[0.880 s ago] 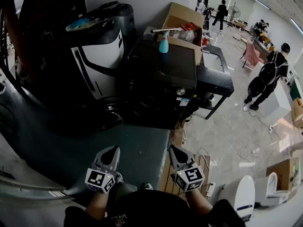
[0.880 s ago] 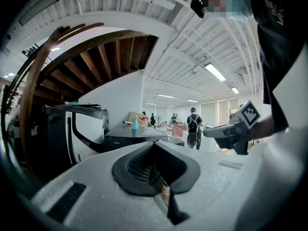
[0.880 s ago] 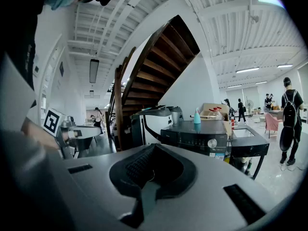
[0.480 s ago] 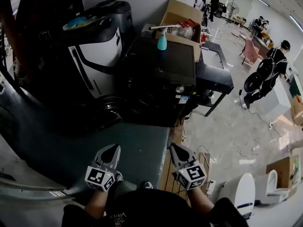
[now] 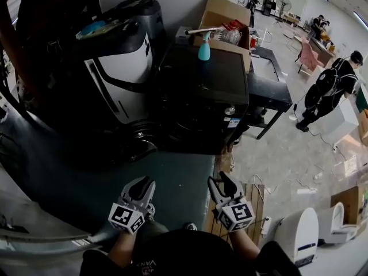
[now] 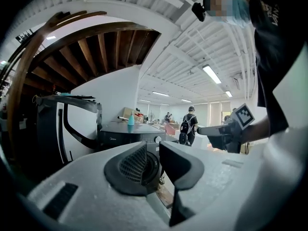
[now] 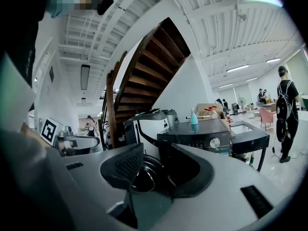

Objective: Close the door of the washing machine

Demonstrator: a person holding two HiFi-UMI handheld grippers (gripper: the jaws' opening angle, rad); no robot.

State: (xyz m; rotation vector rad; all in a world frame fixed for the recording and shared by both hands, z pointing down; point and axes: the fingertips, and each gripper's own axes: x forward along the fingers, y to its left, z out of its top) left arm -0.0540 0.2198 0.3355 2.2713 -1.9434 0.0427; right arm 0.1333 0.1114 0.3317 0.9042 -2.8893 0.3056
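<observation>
A pale workshop floor (image 5: 287,148) runs off to the right. One black washing machine (image 5: 201,91) stands mid-room, its one round door (image 5: 135,145) swung open at the front left corner. One teal spray bottle (image 5: 204,49) stands at the back edge of its top. Two tools hang low, well apart from it. The left tool (image 5: 145,183) has its jaws barely parted and the right tool (image 5: 218,178) has them wide; both are empty.

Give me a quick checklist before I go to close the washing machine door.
1. Door needs closing: ok, it stands open beside the washing machine.
2. Left hand-held gripper empty: ok, jaws narrowly apart.
3. Right hand-held gripper empty: ok, jaws wide apart.
4. A hand-held gripper touching the door: not ok, both are short of it.
5. Drum opening free of laundry: cannot tell, too dark.
6. Spray bottle upright on top: ok.
</observation>
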